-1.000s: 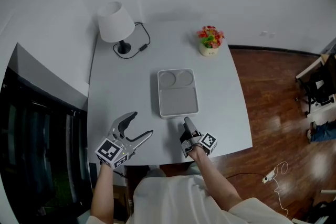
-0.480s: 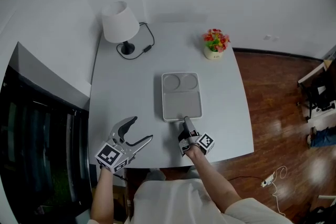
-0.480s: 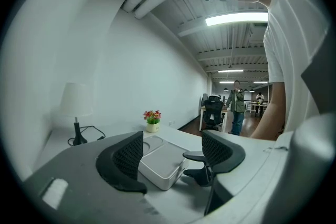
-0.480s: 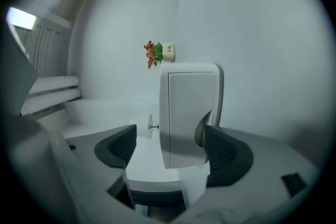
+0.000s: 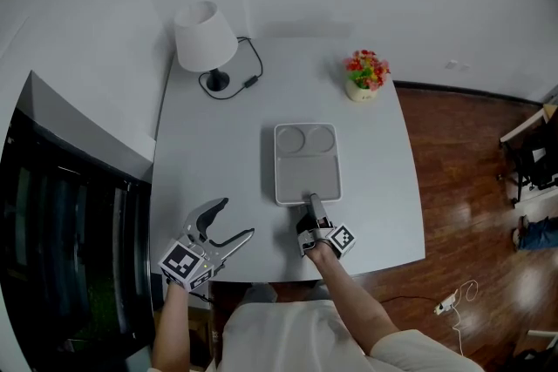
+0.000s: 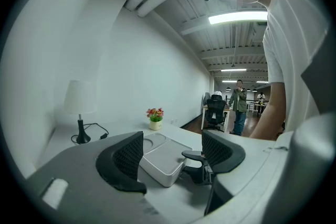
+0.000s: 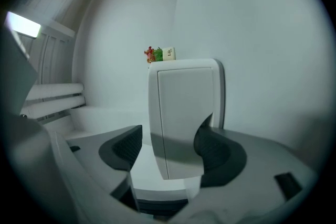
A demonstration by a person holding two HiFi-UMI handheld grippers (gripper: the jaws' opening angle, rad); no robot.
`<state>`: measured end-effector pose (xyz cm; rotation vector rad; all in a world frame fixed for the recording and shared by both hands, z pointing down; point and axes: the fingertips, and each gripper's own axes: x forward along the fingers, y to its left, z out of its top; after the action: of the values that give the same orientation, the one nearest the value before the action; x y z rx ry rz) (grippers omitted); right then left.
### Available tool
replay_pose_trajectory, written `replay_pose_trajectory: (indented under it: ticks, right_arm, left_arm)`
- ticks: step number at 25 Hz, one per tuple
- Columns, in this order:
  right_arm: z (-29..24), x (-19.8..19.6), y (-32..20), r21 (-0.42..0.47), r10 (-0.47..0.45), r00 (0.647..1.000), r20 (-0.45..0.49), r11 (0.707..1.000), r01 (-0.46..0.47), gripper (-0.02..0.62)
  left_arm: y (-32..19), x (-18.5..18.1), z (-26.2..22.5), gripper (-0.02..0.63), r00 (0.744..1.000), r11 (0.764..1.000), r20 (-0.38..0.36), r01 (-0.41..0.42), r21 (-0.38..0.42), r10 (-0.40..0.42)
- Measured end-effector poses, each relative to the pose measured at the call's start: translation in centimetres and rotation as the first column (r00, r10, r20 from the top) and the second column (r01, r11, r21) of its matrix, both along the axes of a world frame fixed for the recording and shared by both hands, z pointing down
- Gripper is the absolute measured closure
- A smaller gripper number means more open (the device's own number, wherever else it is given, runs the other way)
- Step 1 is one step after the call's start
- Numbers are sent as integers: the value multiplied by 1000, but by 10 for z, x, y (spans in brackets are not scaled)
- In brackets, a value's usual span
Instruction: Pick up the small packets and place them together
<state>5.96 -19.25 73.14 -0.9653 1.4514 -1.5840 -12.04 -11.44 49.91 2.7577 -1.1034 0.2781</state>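
I see no small packets in any view. A white tray with two round hollows at its far end lies mid-table. My right gripper lies turned on its side at the tray's near edge. In the right gripper view the tray's near end stands between the jaws of that gripper. They have just been closing, but a gap still shows at one pad, so it is open. My left gripper hovers wide open over the table's front left, holding nothing. Its own view looks past its jaws at the tray.
A white lamp with a black cord stands at the grey table's back left, a small flower pot at the back right. The table's front edge is just behind both grippers. A person and an office chair are far off across the room.
My right gripper has moved forward until its tips overlap the tray's near edge. The left gripper has stayed where it was, still open.
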Motion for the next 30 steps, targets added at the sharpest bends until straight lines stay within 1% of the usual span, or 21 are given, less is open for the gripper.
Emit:
replay_pose_trajectory:
  ticks: [1,3,4,5,6,15,21,23,24,25,27,30]
  right_arm:
    - [1,1,1,-1,6,1000,19,1000,-6,277]
    - [2,2,2,-3,13,999,39,1000,-12,295]
    - [4,2,2,-7,13,999,35,1000,-13,300]
    - [5,2,3,-10,12,1000,29,1000,-12,322]
    - [6,2,3,-13,11,1000,25,1000,-11,331]
    - [4,2,11,-4,16,999,51,1000,-16,341]
    - [5,3,22,-10,7,999,35,1000,-6,352]
    - [5,2,26,-16,-10,1000,15,1000,10,361]
    - [7,3,29,-23,-16,1000,-1,1000,16,393]
    - [10,4,33,-32,-22,1000,-19,999,21,400]
    - [14,6,41,-46,-31,998,-47,999,29,403]
    - [16,7,49,-58,-43,997,-58,997,40,403]
  left_arm:
    - [0,0,0,249,1000,1000,-1,1,-1,-1]
    - [-1,1,1,249,1000,1000,-3,2,-4,-2]
    - [-1,1,1,249,1000,1000,-3,1,-4,-1]
    - [-1,2,1,249,1000,1000,-3,-1,-4,1]
    - [-2,3,1,249,1000,1000,-2,-4,-2,4]
    - [1,5,1,249,1000,1000,-5,-9,-2,9]
    - [5,5,5,249,1000,1000,-3,-14,-6,14]
    - [6,6,5,249,1000,1000,-5,-16,-5,16]
    - [6,7,5,249,1000,1000,-6,-18,-3,18]
    - [6,7,5,249,1000,1000,-8,-20,-2,20]
    - [7,9,5,249,1000,1000,-14,-19,-4,19]
    - [8,13,5,249,1000,1000,-18,-21,-4,21]
